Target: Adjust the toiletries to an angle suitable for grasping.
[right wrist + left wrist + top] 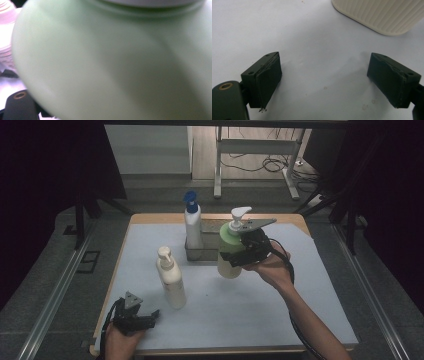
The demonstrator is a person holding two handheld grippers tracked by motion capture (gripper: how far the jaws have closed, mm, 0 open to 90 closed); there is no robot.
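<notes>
Green pump bottle (pixel 227 251) — right gripper (pixel 239 251) clamped.

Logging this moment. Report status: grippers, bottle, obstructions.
Right gripper shut on green pump bottle, held at the metal caddy. Left gripper open, idle near table edge. Cream bottle stands apart; blue-pump bottle in caddy.

A pale green pump bottle (pixel 228 251) with a white pump head (pixel 240 214) stands out at right. At centre, a cream pump bottle (pixel 170 279), vertically ribbed, and farther back a white bottle (pixel 193 227) capped in blue (pixel 190 197). The black grippers (pixel 150 319) contrast with a light blue-grey mat (pixel 280 305) edged by tan wood (pixel 150 218).
</notes>
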